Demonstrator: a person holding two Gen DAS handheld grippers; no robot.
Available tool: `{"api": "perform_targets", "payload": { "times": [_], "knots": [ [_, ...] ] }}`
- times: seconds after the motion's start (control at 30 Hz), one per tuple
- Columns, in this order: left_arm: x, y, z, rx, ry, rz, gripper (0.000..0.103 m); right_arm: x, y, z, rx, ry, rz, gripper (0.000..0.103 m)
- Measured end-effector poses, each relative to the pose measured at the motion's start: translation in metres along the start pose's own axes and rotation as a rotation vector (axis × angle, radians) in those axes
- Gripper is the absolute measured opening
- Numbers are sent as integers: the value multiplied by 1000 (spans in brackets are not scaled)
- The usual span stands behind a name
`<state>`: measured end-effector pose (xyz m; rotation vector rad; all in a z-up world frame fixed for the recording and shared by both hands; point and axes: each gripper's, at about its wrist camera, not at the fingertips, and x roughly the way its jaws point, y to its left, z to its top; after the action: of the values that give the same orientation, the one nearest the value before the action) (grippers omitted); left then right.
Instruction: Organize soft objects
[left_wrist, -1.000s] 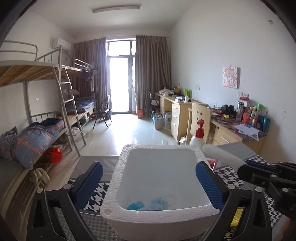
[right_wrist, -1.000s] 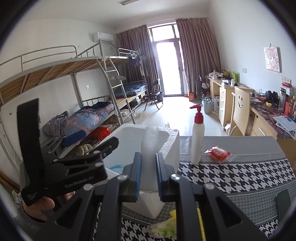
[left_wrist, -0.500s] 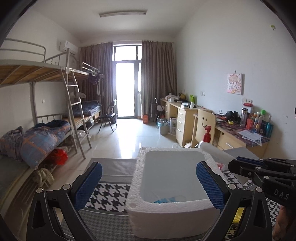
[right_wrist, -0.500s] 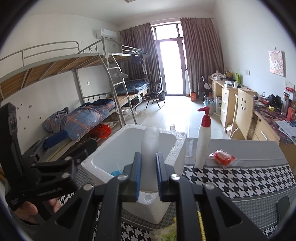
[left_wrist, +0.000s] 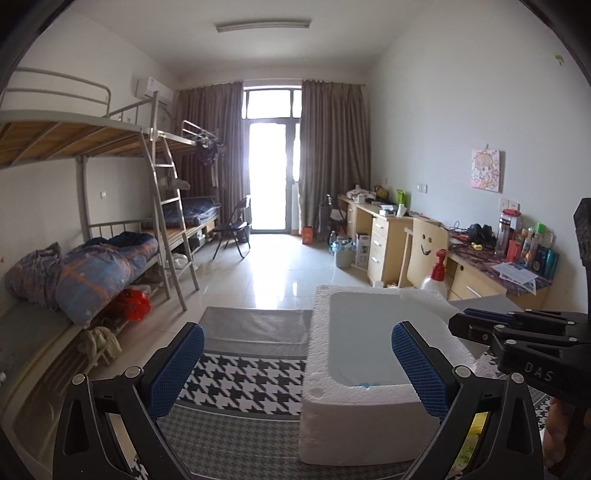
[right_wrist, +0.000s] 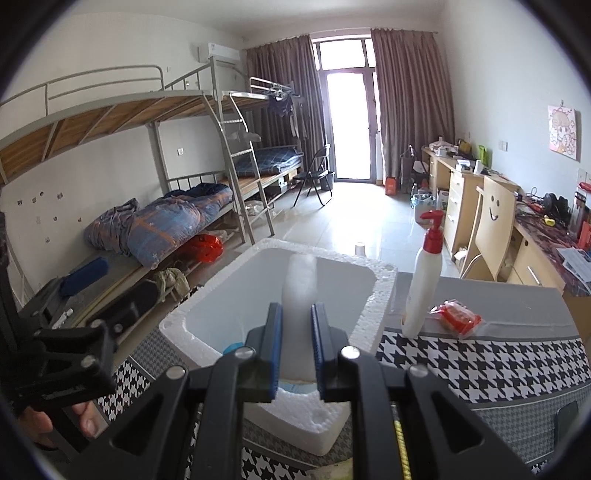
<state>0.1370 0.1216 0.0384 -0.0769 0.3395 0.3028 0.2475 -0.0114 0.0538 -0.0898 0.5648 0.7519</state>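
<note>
A white foam box (right_wrist: 380, 291) stands on the houndstooth cloth. My right gripper (right_wrist: 297, 314) is shut on a white foam piece (right_wrist: 301, 280) that sticks forward above the box's opening. The piece's tip (left_wrist: 421, 295) also shows in the left wrist view, past the right gripper (left_wrist: 517, 332). Something blue (right_wrist: 231, 348) lies on the box's floor. My left gripper (left_wrist: 297, 343) stands wide open and holds nothing. Its right finger is over the foam box (left_wrist: 314, 369), its left finger over bare cloth. The left gripper (right_wrist: 66, 350), held by a hand (right_wrist: 55, 421), is left of the box.
A white pump bottle with a red top (right_wrist: 423, 280) and a red packet (right_wrist: 458, 314) sit on the table right of the box. A yellow-green item (left_wrist: 476, 428) lies near the box's right side. Bunk beds line the left wall, desks the right.
Both grippers have moved left: the box now sits right of centre in the left wrist view, and more squarely under the right gripper. The foam piece stays gripped.
</note>
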Motion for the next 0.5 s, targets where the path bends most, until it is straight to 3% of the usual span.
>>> {"api": "perform_targets", "payload": {
  "times": [0.5],
  "knots": [
    [-2,11,-7,-4,11,24,102,37,5,3,1,67,-19,19]
  ]
}}
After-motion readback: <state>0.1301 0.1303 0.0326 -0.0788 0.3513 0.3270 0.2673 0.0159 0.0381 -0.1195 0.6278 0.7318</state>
